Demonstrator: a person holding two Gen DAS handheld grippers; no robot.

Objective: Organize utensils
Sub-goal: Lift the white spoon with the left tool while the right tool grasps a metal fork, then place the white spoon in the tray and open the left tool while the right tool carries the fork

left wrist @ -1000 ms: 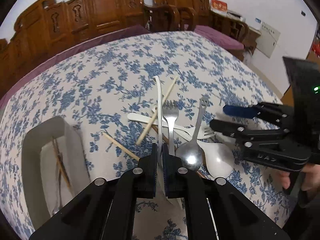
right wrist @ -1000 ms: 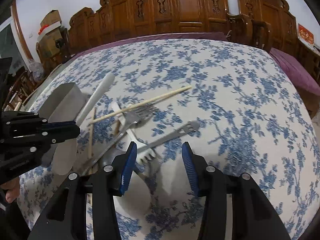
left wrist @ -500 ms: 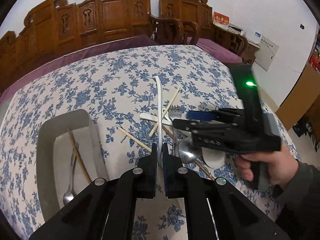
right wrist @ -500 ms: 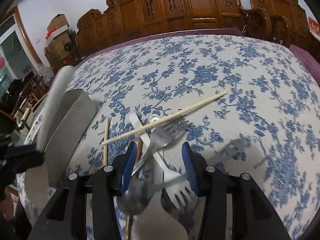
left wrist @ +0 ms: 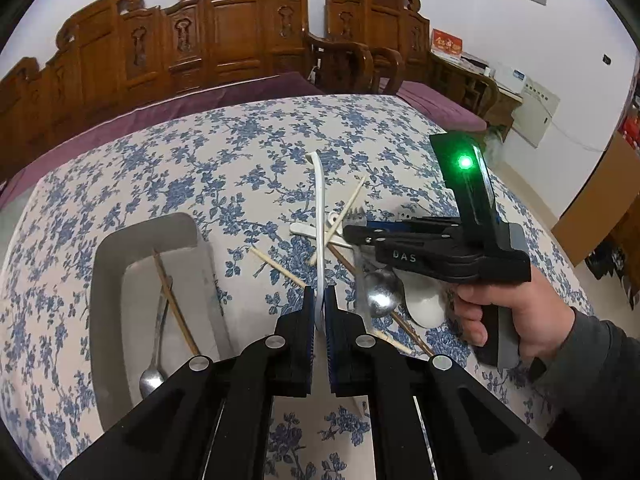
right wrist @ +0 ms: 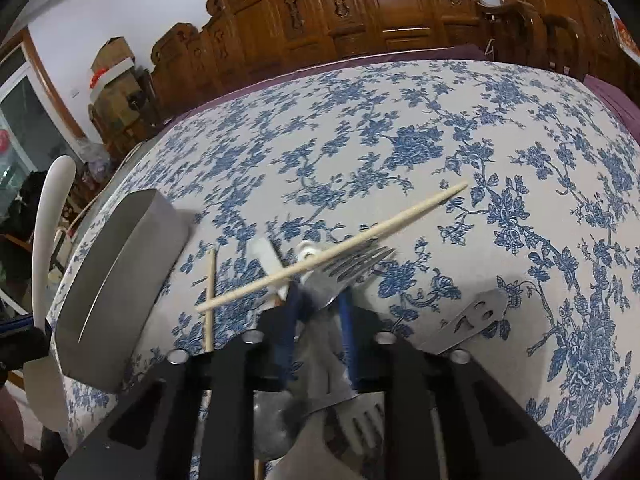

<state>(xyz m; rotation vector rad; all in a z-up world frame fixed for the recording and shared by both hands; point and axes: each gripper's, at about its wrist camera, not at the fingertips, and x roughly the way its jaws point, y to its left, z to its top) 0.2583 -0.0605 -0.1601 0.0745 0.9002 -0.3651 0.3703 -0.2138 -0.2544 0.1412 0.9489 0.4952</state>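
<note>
White plastic spoon (left wrist: 319,216): raised off the table, handle end uppermost, edge-on. Grey tray (left wrist: 110,280): holds one metal spoon (left wrist: 154,360) and one brown chopstick (left wrist: 176,304), crossed. Loose pile beside tray: metal fork (right wrist: 344,268), tines pointing away; pale chopstick (right wrist: 340,250) lying across it; second metal spoon (left wrist: 383,294); smiley-cut handle (right wrist: 476,316); white plastic fork (right wrist: 362,420).

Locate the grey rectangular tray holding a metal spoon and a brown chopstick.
In the left wrist view, the grey rectangular tray sits on the floral tablecloth, left of the left gripper and the utensil pile.
</note>
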